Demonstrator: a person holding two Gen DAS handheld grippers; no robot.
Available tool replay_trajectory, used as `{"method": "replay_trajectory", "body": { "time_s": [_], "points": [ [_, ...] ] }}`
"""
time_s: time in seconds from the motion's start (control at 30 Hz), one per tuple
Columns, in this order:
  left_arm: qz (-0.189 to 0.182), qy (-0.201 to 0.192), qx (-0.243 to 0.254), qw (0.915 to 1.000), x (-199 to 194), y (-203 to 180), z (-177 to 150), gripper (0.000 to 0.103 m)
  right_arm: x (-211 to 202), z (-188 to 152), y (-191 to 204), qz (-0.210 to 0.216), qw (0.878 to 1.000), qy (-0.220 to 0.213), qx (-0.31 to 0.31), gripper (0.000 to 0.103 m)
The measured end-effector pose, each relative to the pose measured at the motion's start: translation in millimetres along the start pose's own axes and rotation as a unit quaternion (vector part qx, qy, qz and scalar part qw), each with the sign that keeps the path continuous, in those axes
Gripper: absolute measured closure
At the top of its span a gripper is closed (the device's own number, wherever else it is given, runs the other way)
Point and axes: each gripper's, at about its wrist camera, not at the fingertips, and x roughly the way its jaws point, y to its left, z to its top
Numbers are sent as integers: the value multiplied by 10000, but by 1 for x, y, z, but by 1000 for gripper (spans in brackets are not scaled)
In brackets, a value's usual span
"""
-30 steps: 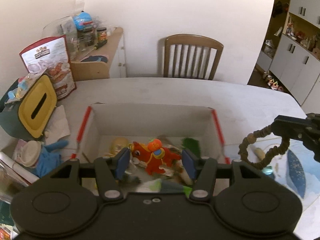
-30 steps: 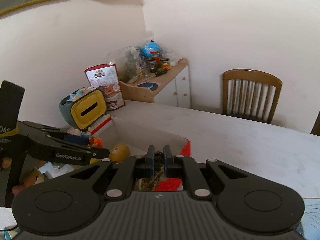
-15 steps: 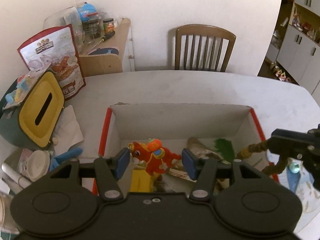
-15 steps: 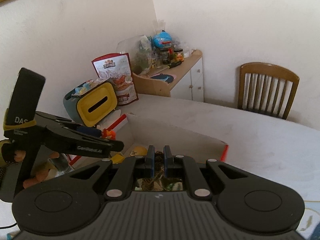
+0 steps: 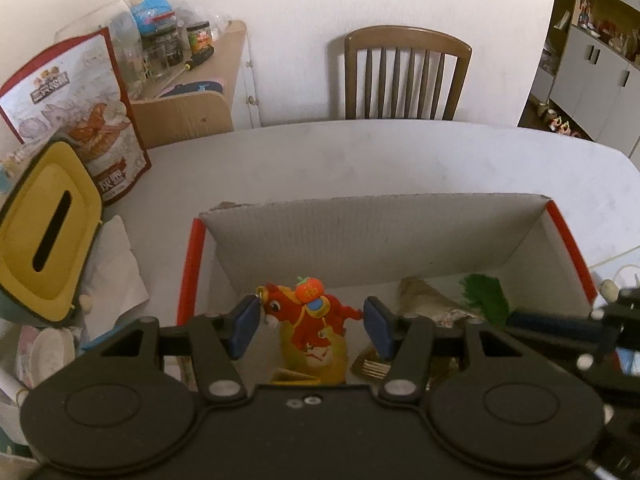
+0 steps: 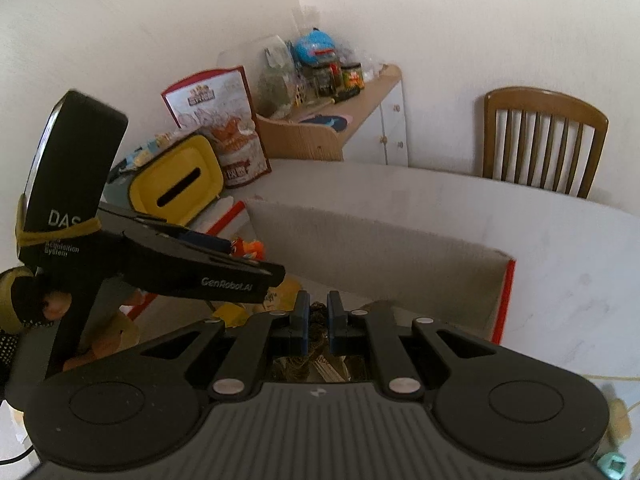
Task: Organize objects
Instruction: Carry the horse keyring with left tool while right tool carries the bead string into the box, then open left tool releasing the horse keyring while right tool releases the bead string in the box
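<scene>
Little of what my right gripper (image 6: 318,322) is pinching is showing: a brown beaded strand (image 6: 319,312) between nearly shut jaws. My left gripper (image 5: 312,322) is clamping a red toy horse (image 5: 308,314) over the red-edged cardboard box (image 5: 384,236), holding a yellow packet (image 5: 316,360) and green feather (image 5: 486,290). Beside it is sitting a yellow-lidded tissue box (image 5: 46,232).

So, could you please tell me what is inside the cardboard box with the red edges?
Inside the cardboard box lie a yellow packet, a green leafy piece, a fork and some wrappers. The left gripper and its red toy horse cover the near floor.
</scene>
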Motion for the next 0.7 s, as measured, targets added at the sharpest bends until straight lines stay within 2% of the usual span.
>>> {"method": "replay_trajectory", "body": {
  "time_s": [0.33,0.7],
  "points": [
    [-23,208,-15,9998,23,6,-4,47,26,-20,4,-146,9987,464,-182,94],
    [229,209,379,9988,25,-3,-10,46,32,-30,9,-173,9958,830,-343,94]
  ]
}}
